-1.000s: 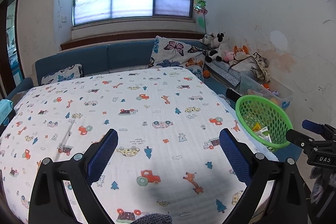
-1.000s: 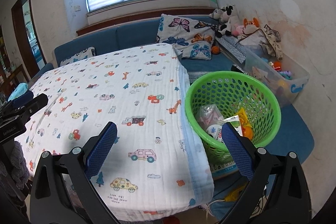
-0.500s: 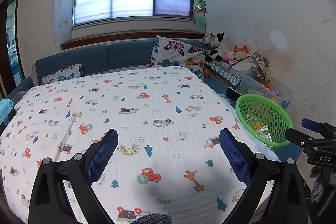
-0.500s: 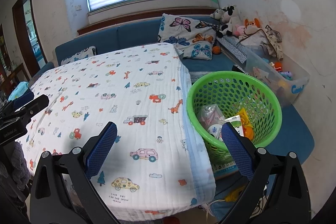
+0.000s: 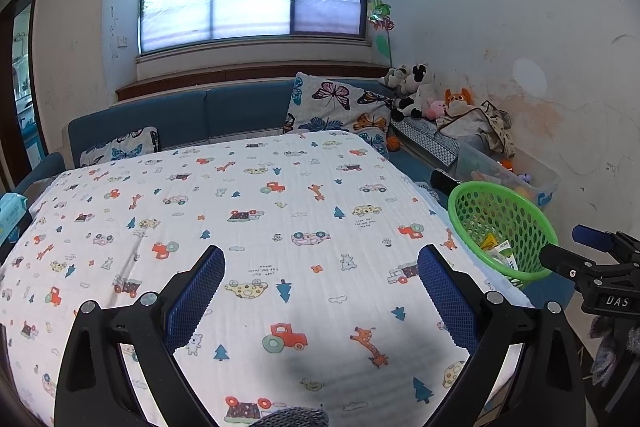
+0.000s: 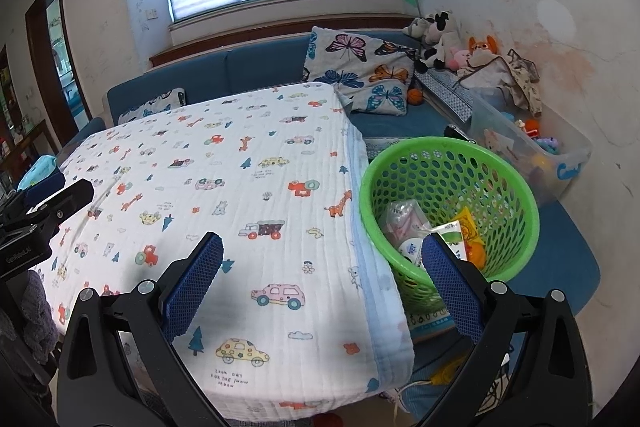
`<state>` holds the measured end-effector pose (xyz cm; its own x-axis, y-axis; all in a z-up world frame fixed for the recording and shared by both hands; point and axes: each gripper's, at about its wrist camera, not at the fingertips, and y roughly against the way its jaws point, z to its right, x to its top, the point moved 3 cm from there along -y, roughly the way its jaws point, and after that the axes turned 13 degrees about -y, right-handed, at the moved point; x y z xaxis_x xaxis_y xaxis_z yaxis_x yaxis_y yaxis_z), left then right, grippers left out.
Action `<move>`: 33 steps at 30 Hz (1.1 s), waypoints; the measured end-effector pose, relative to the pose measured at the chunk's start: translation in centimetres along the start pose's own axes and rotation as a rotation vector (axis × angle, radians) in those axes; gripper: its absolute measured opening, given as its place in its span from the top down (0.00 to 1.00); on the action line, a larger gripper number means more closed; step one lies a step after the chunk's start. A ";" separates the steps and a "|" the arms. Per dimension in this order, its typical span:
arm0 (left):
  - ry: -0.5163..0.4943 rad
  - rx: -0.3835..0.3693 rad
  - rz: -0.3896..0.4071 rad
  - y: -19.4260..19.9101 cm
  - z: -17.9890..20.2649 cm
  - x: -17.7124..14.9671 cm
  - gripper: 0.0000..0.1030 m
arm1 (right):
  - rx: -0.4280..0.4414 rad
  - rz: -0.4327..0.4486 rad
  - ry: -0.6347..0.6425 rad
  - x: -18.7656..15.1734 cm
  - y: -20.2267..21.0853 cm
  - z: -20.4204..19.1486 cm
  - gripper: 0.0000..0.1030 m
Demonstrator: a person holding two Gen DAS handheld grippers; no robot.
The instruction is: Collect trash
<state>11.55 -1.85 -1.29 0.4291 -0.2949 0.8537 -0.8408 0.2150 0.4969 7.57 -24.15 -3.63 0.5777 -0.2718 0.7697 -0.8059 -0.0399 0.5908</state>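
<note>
A green mesh basket (image 6: 496, 163) stands on a blue seat to the right of the table and holds several wrappers and packets (image 6: 404, 223). The left wrist view shows the same basket (image 5: 516, 203) at right with packets (image 5: 502, 251) inside. My left gripper (image 5: 320, 291) hovers open over the patterned tablecloth (image 5: 260, 219), nothing between its fingers. My right gripper (image 6: 322, 275) is open too, above the cloth's (image 6: 248, 187) front right corner, its right finger (image 6: 448, 275) in front of the basket. No trash shows on the tablecloth.
A blue sofa (image 5: 200, 115) with butterfly cushions (image 5: 336, 107) runs behind the table. Plush toys (image 6: 440, 43) and a clear toy bin (image 6: 560, 163) line the right wall. A blue wipes pack (image 5: 10, 215) lies at the table's left edge. A doorway (image 6: 52, 67) opens at left.
Both grippers stay open and empty. The right wrist view has crept slightly toward the basket; the left view is almost unchanged.
</note>
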 end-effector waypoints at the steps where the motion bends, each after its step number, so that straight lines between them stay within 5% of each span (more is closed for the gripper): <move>1: 0.001 0.000 0.000 0.0 0.0 0.0 0.09 | 0.001 0.000 0.000 0.0 0.0 0.0 0.04; 33: 0.002 0.002 0.002 -0.1 -0.1 -0.1 0.09 | 0.009 -0.004 -0.001 -0.3 -0.3 -0.2 0.04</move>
<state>11.60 -1.69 -1.41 0.4279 -0.2930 0.8550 -0.8423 0.2136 0.4948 7.66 -23.87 -3.98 0.5805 -0.2725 0.7673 -0.8048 -0.0492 0.5915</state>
